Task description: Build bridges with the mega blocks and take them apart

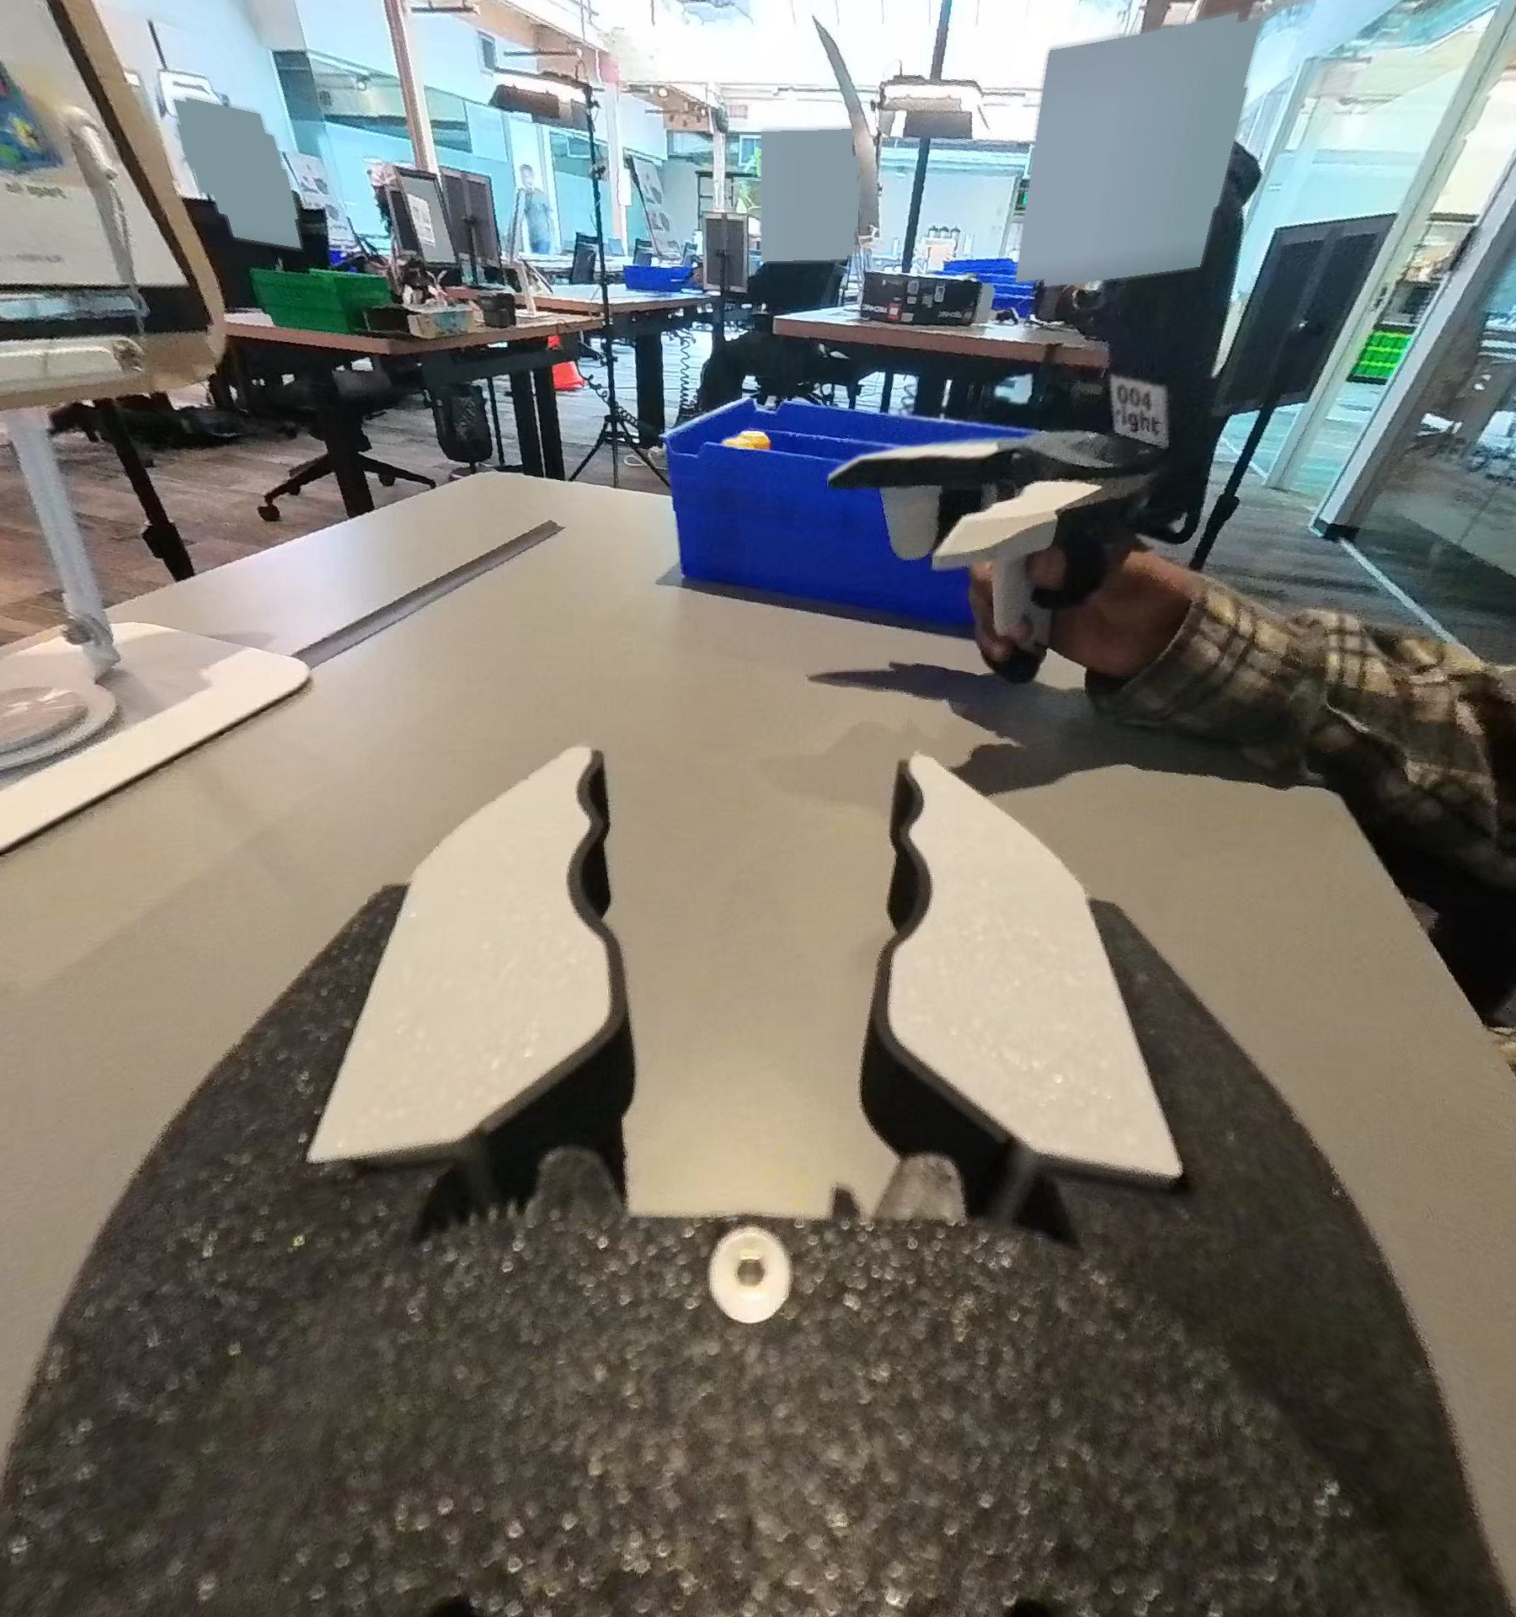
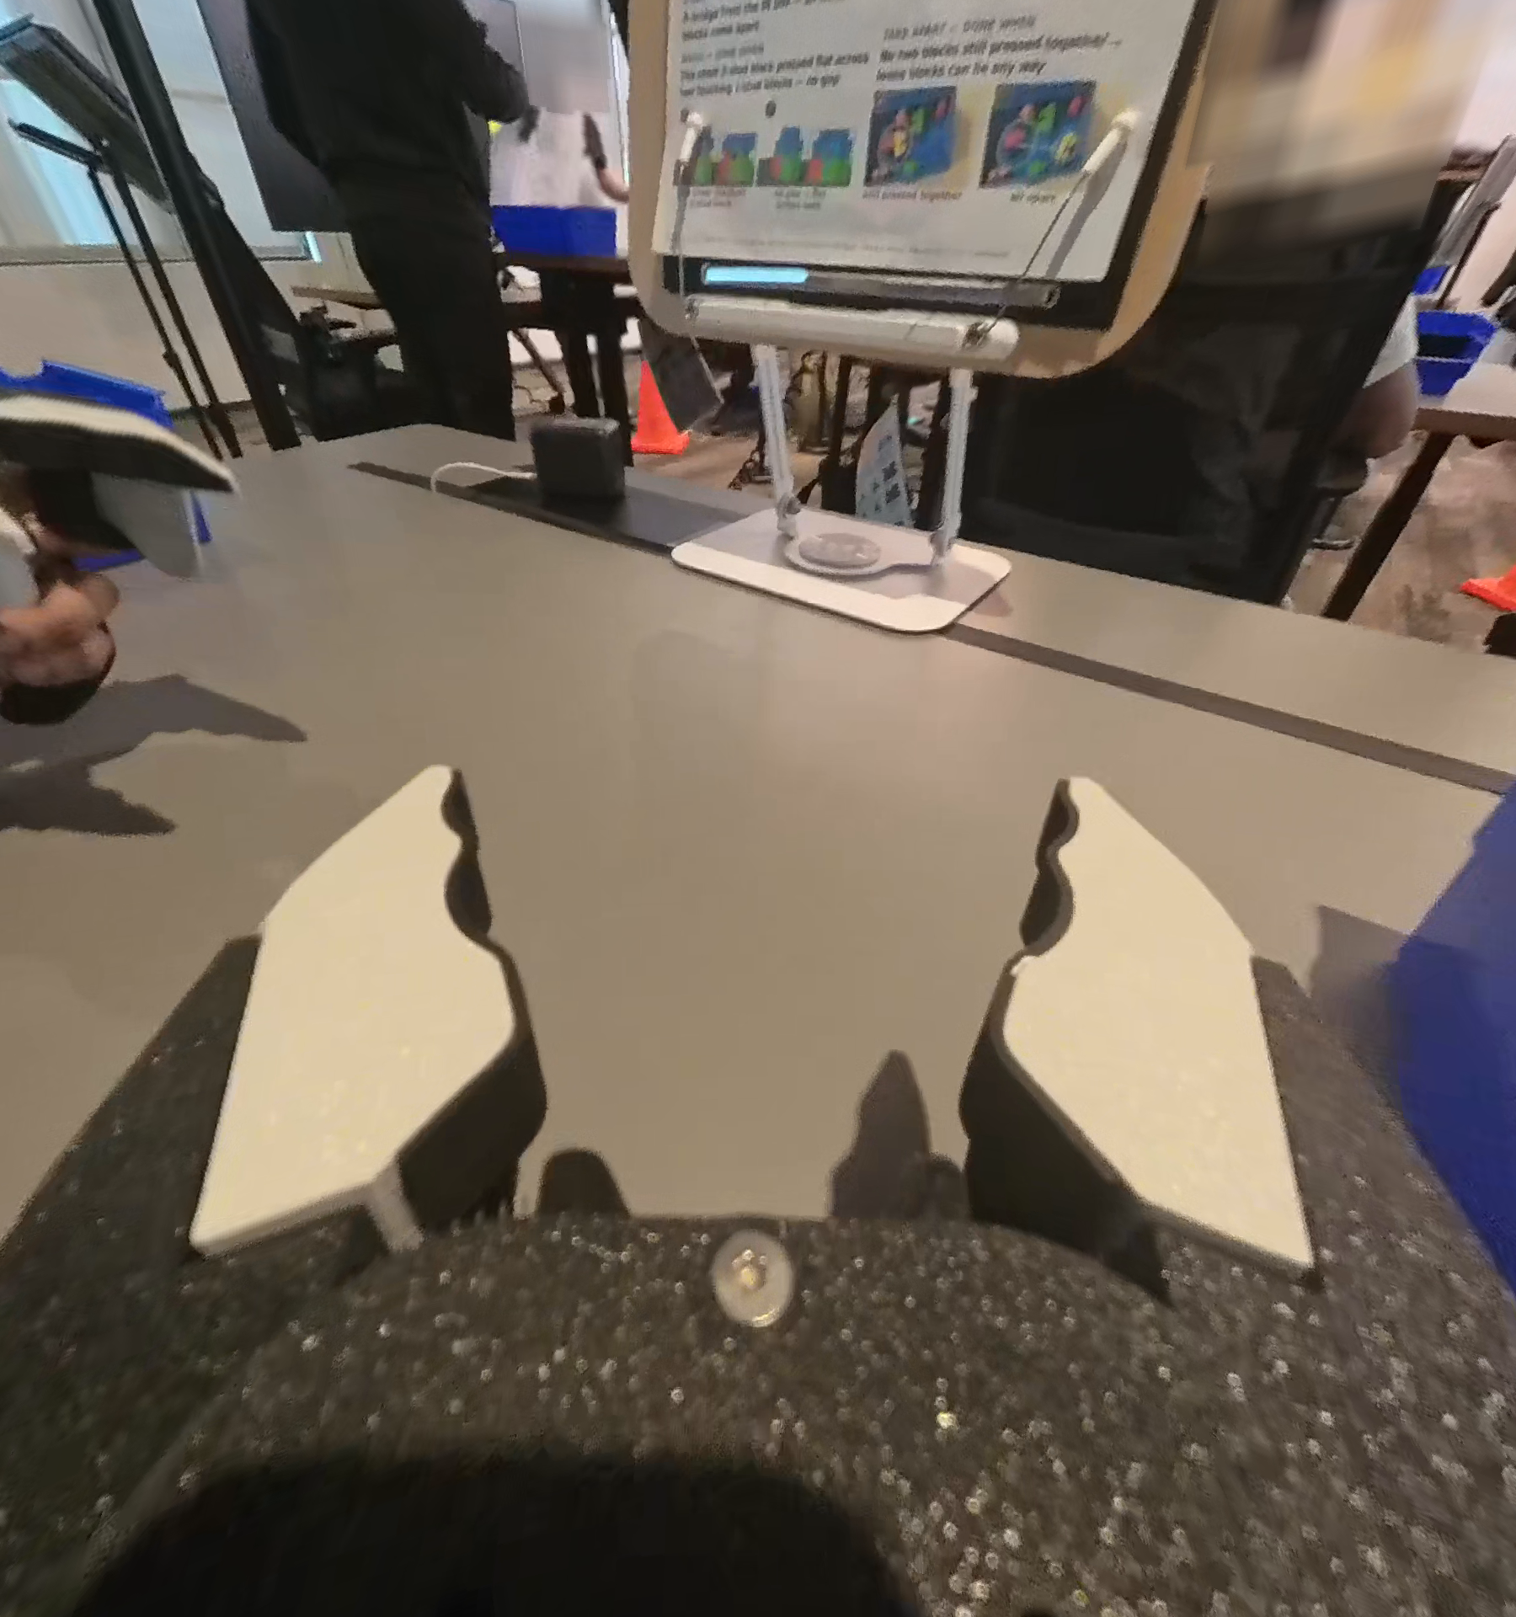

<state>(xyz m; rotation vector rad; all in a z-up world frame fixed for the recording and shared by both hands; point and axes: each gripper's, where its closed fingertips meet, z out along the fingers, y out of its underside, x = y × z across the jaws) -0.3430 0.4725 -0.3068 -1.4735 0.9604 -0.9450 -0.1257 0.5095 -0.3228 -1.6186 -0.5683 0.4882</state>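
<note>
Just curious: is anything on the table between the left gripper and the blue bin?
No. In the left wrist view, only bare grey table lies between the left gripper and the blue bin.

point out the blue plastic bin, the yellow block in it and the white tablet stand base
blue plastic bin (image 1: 789, 534), left wrist view, front wall
yellow block (image 1: 747, 440), left wrist view, its top showing over the rim
white tablet stand base (image 2: 842, 560), right wrist view, flat plate

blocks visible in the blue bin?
1: a yellow block at the far left end of the blue bin. The bin wall hides the rest, so more may be inside.
</note>
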